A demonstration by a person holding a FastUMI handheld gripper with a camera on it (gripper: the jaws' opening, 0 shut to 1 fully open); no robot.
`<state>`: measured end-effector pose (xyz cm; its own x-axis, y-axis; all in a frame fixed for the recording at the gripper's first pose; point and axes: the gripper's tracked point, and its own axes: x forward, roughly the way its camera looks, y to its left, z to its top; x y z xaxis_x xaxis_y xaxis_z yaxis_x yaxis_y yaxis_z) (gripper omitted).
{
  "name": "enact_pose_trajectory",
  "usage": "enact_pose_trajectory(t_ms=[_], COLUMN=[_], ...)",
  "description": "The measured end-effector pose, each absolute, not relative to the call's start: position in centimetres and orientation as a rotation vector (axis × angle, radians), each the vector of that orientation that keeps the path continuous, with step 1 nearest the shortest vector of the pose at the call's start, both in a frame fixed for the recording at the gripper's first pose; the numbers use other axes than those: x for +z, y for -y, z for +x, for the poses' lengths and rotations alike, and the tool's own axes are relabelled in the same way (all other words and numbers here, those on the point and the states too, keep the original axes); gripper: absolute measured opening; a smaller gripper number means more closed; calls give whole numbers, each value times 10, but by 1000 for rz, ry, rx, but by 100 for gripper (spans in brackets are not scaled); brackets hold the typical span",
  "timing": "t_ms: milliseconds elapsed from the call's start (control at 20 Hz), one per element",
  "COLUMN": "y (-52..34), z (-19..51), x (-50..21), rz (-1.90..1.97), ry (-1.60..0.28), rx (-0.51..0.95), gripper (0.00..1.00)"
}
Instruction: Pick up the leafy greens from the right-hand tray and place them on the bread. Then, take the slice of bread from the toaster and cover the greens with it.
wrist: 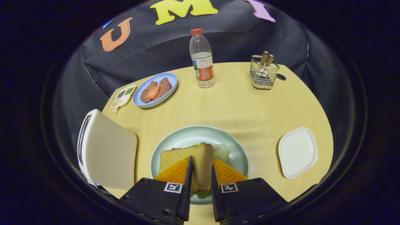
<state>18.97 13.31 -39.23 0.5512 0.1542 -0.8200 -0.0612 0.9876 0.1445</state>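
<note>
My gripper (201, 176) is shut on a thick slice of bread (184, 157), both fingers pressing on its near edge. The slice hangs tilted just over the pale green plate (237, 156). Leafy greens (222, 151) peek out from behind the slice, and a bit more green shows beneath it between my fingers. Whatever lies under the greens is hidden by the held slice. The white toaster (106, 153) stands to the left of the plate, close to my left finger. To the right lies the small white tray (297, 151), nothing on it.
At the back left of the wooden table (243, 103) a blue plate (140, 101) holds meat and a tomato slice, beside a small sauce dish (125, 95). A water bottle (202, 59) and a wire cutlery holder (264, 73) stand at the back.
</note>
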Motion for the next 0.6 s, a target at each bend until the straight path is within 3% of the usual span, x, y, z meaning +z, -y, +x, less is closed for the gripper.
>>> enact_pose_trajectory(t_ms=[100, 600], y=[-130, -95], z=[189, 195], x=[-395, -405], rz=[92, 21], ry=[-976, -946], rx=[147, 184], gripper=[30, 77])
